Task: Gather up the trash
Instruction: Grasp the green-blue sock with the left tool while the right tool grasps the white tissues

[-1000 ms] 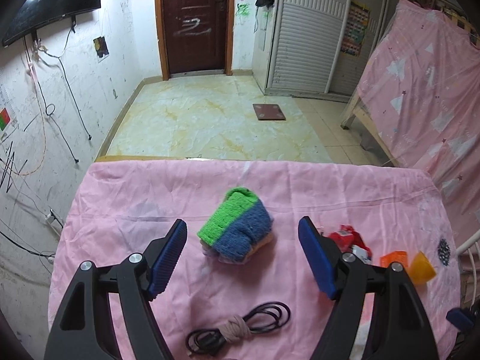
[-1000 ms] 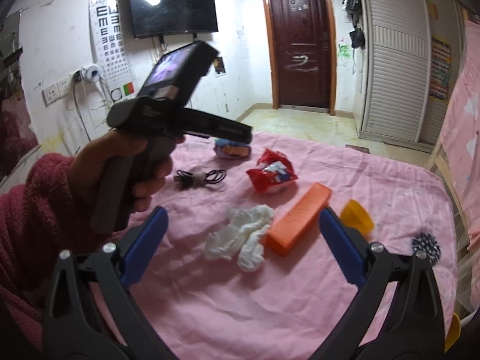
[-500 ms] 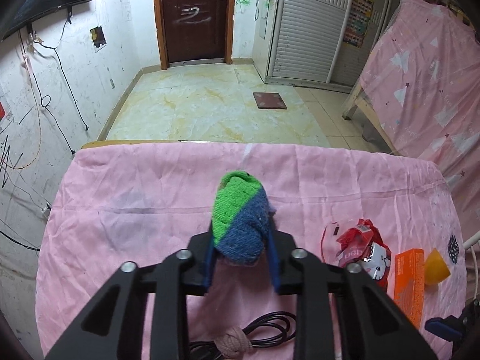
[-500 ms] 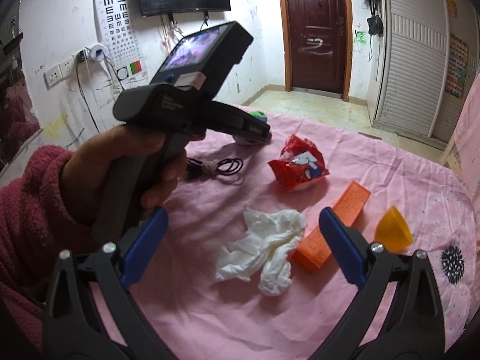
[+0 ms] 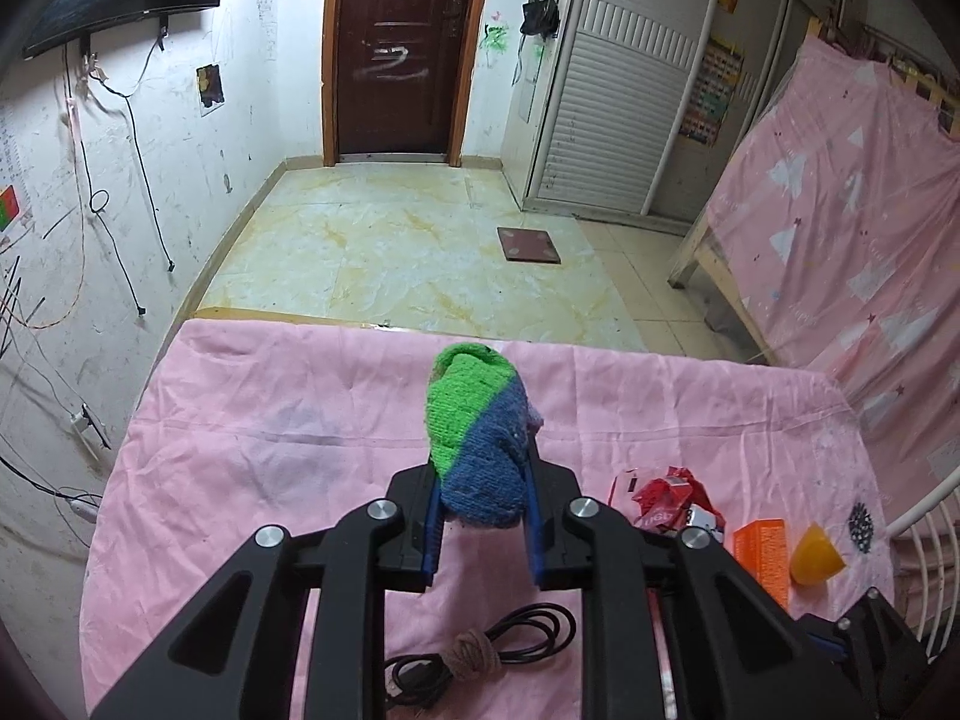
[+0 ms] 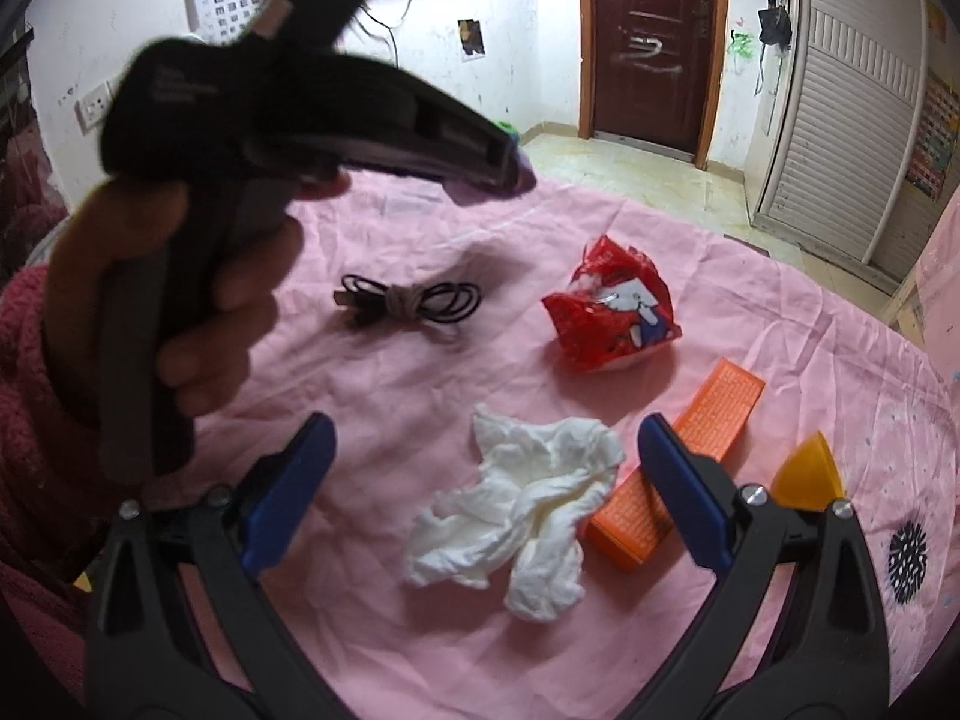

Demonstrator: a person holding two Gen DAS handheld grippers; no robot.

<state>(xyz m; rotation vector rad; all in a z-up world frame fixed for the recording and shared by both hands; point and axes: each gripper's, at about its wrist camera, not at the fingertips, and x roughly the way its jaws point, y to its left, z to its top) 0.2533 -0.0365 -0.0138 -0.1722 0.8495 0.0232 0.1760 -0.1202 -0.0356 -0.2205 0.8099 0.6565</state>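
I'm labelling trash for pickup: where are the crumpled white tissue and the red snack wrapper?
crumpled white tissue (image 6: 528,516), right wrist view, middle of the wad.
red snack wrapper (image 6: 612,318), right wrist view, its printed front face.

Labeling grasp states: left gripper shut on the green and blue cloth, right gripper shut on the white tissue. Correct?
Half right. The left gripper is shut on the green and blue cloth, as the left wrist view shows. But the right gripper is open: in the right wrist view its fingers stand wide apart, with the white tissue lying loose on the pink cloth between them.
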